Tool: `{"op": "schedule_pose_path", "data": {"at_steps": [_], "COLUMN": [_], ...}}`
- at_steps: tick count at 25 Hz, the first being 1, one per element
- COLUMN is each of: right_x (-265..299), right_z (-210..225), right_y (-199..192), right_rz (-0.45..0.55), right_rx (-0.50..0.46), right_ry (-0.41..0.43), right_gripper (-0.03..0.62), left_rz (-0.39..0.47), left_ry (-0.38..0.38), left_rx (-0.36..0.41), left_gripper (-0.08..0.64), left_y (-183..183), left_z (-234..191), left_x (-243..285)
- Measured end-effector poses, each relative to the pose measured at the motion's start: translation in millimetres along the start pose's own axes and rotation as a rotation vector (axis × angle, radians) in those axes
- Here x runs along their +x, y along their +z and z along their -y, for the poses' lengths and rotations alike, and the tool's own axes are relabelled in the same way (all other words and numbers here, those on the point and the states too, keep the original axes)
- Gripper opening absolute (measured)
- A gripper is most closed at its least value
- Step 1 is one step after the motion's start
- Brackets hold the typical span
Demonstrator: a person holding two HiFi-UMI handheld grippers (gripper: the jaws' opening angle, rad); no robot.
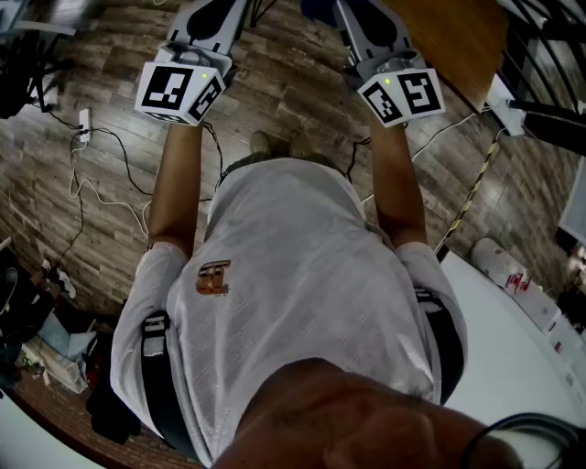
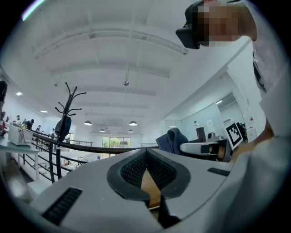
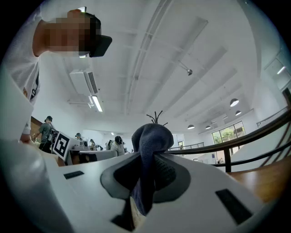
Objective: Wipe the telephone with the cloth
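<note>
Head view: the left gripper (image 1: 209,27) and the right gripper (image 1: 377,35) are held out low over a wooden floor (image 1: 293,92), their marker cubes turned toward the camera, and a white shirt (image 1: 302,275) fills the middle of the frame.

Left gripper view: the left gripper's ribbed pads are seen pressed together with nothing between them. A dark blue cloth (image 2: 173,139) is seen to the right, at the tip of the right gripper.

Right gripper view: the cloth is pinched between the right gripper's jaws, with a rounded bunch standing above the pads and a tail hanging below them.
</note>
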State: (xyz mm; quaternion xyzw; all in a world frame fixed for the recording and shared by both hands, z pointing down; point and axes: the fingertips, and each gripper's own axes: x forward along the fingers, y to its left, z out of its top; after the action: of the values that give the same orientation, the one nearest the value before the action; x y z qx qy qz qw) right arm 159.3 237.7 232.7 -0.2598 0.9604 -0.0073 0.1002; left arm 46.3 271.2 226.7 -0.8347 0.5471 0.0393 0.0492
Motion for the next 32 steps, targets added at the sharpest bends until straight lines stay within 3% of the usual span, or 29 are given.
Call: {"op": "schedule_pose_path", "data": {"at_steps": [11, 32], "right_x": [20, 95], "right_z": [3, -2], "right_y": [-9, -42], "right_rz": [-0.015, -0.027], "right_rx": [0.014, 0.007], "right_ry": [-0.017, -0.150], "right_gripper": [0.071, 0.072], "left_rz": [0.005, 0.017], "left_ry": [-0.009, -0.064], "left_rx": [-0.025, -0.058], "left_gripper": [0.018, 0.018], "left_y": [-7, -32], "left_z": [-21, -123], "left_x": [5, -8]}}
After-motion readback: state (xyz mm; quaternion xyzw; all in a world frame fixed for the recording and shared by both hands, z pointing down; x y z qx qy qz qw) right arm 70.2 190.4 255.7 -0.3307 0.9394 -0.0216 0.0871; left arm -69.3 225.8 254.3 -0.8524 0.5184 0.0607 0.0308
